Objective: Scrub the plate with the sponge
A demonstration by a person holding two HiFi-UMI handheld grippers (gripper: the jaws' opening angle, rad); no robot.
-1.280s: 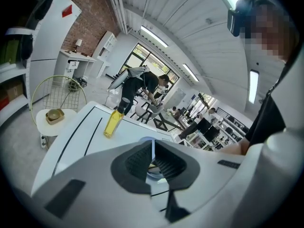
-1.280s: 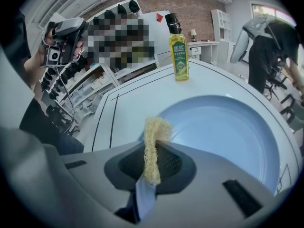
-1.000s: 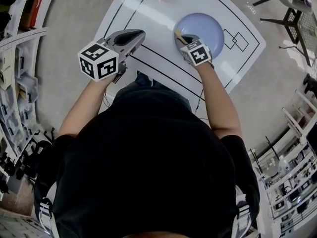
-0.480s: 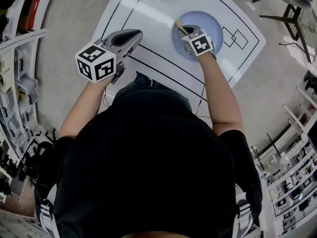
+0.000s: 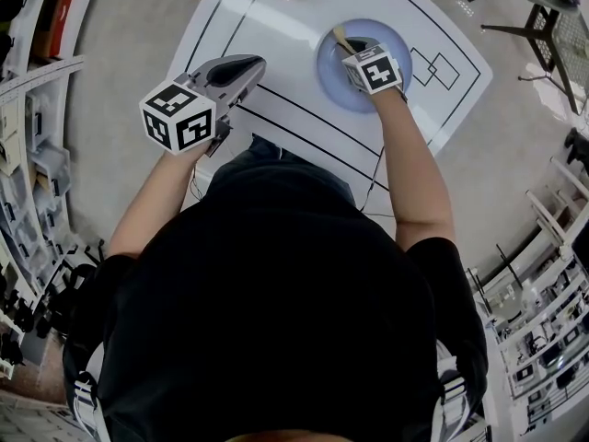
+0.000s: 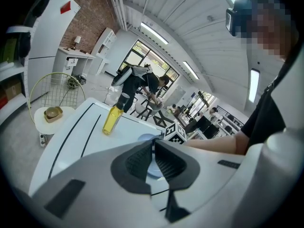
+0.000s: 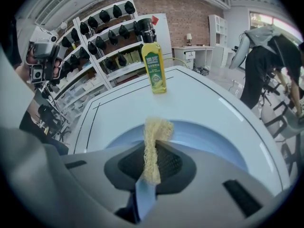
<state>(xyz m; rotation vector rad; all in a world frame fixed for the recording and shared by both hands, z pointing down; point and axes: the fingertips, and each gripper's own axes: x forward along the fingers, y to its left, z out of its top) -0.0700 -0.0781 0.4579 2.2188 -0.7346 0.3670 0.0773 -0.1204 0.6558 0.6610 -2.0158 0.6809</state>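
Table: white with black lines.
Plate: pale blue, on the table beneath the right tool.
Left tool: jaws together, empty.
Right tool: clamped on the sponge.
Sponge: yellow, tip over the plate.
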